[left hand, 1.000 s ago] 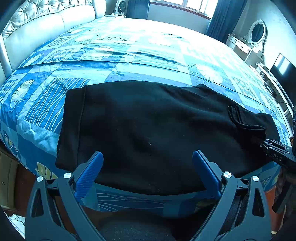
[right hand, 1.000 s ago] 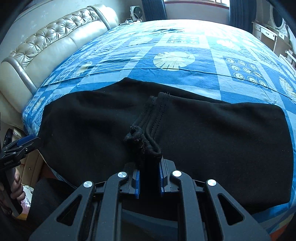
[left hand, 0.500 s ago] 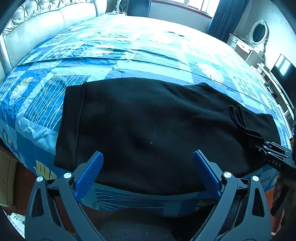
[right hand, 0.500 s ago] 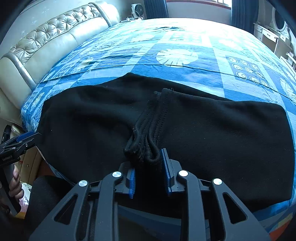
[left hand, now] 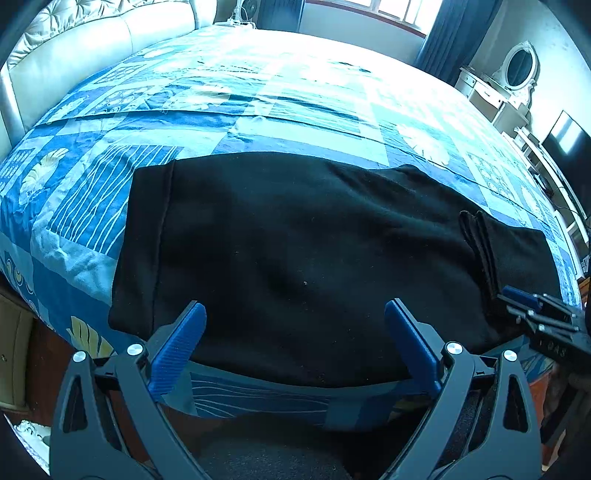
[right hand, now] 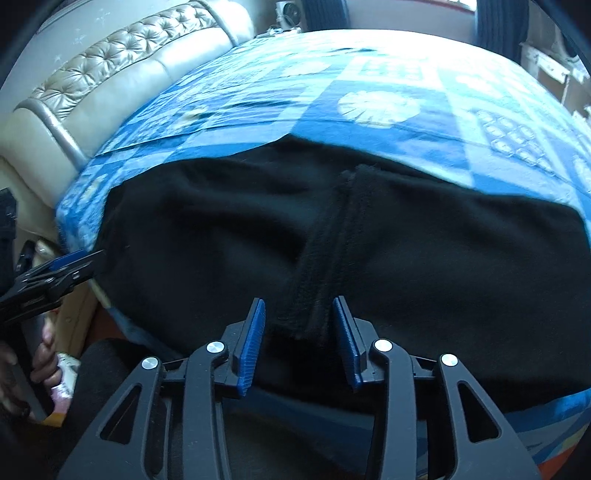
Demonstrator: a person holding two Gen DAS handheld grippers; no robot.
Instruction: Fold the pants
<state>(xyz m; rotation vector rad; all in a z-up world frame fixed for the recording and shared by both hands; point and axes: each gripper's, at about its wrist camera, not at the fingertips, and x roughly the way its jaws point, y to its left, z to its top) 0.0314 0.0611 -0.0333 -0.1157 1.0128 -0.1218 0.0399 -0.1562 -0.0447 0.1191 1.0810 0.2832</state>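
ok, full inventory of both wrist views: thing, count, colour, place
black fabric pants: 1, black, folded flat across near edge of bed
bunched pants hem: 1, black, lying on the pants between the right gripper's opening jaws, pads off it
patterned quilt: 1, blue and white, covering bed
tufted headboard: 1, cream, left of bed
oval mirror dresser: 1, white, far right
dark screen: 1, black, right wall
curtains: dark blue, by window
left gripper: 1, black with blue pads, open over pants
right gripper: 1, same colours, near edge

black pants (left hand: 295,251) flat across blue bedspread, apparently folded, cuffs atop
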